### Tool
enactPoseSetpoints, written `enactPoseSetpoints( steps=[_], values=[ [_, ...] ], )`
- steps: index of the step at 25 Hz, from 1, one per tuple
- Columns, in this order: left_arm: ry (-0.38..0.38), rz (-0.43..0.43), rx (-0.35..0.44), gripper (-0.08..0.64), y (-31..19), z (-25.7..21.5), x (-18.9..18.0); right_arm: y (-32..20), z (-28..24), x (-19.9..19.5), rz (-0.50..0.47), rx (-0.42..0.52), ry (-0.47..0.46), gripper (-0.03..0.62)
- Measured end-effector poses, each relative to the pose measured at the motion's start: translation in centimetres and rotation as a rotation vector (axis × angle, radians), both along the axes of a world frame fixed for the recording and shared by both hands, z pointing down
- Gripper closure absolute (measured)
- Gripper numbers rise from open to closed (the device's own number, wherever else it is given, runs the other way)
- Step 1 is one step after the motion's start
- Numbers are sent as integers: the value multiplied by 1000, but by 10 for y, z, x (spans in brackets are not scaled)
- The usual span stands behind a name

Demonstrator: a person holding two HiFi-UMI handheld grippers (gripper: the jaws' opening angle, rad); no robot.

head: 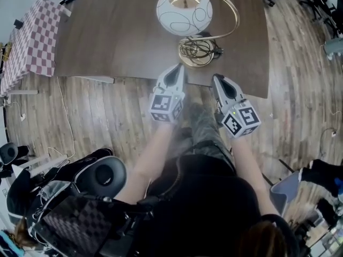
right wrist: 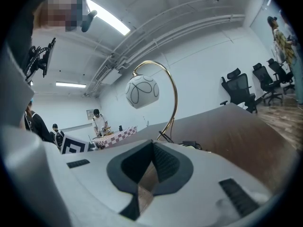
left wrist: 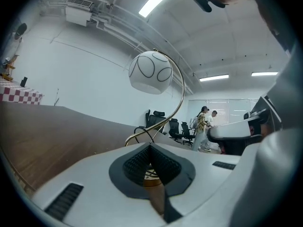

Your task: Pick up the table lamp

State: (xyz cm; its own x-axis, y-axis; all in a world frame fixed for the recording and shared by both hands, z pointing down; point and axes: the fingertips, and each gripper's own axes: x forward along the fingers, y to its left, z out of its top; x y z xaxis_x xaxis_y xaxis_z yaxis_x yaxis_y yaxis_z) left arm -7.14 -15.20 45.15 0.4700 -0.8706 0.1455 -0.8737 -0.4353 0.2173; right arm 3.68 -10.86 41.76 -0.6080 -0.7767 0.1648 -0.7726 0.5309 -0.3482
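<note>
The table lamp (head: 185,12) stands near the front edge of a dark wooden table (head: 107,31): a white globe shade with black line patterns, a curved gold arm (head: 233,12) and a round gold base (head: 197,51) with cord coiled on it. My left gripper (head: 178,68) is shut and empty, its tip at the table's edge just left of the base. My right gripper (head: 217,79) is shut too, just short of the edge, below the base's right side. The lamp's globe (left wrist: 150,72) hangs ahead in the left gripper view, and the globe (right wrist: 142,91) shows in the right gripper view.
A red-and-white checked cloth (head: 32,36) covers a table at the far left. Office chairs (left wrist: 163,122) and standing people (left wrist: 203,124) are in the room's background. A black plug or adapter (head: 206,36) lies beside the lamp base. The floor is wooden planks.
</note>
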Motion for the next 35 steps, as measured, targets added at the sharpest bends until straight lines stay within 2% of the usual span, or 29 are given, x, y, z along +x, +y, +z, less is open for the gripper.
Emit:
enactPoseSetpoints(
  steps=[8, 13, 15, 26, 29, 35],
  values=[
    [-8, -28, -11, 558, -29, 11, -4, -21, 10, -6, -48, -20, 6, 592],
    [-52, -55, -28, 557, -45, 24, -9, -26, 22, -9, -77, -47, 5, 592],
    [-63, -54, -30, 497, -52, 28, -8, -31, 24, -9, -81, -52, 2, 591],
    [-110, -53, -27, 475, -82, 47, -4, -39, 34, -9, -113, -79, -24, 592],
    [-115, -54, -11, 421, -89, 47, -2, -42, 38, -7, -107, -83, -37, 591],
    [-122, -49, 15, 417, -100, 49, -2, -42, 46, -11, -105, -86, -61, 591]
  ],
)
